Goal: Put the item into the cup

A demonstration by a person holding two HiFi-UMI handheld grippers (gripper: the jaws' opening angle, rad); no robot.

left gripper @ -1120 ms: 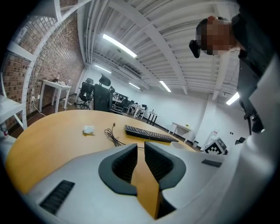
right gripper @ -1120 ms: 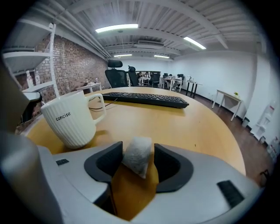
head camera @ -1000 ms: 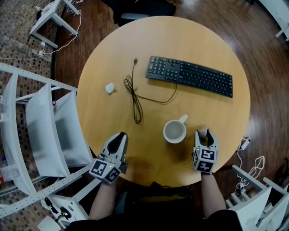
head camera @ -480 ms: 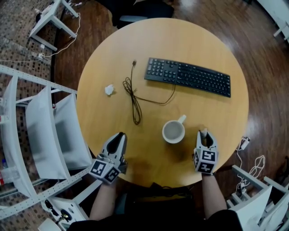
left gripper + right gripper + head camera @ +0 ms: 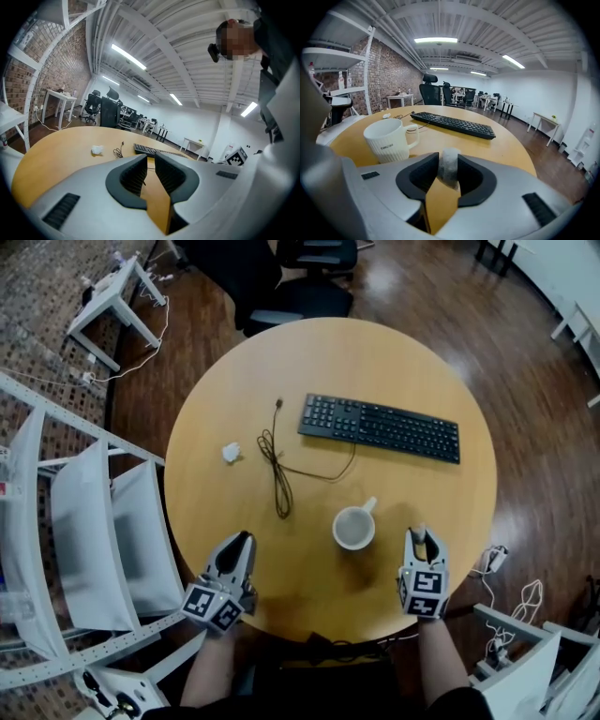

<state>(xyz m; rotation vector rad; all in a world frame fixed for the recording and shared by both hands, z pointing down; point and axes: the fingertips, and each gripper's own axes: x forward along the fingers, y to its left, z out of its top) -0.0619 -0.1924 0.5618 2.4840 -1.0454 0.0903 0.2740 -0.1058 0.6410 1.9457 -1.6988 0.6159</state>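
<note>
Right tool: jaws just closing, now clenched on pale wad. Left tool: slightly parted, empty. Cup adjacent; transfer pending.

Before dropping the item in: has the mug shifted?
No. The mug stands where it did: just this side of the keyboard, handle toward it, right of the black cable.

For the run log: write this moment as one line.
right gripper: jaws just closed on whitish item | cup: upright on table | left gripper: open, empty | item not yet in cup
</note>
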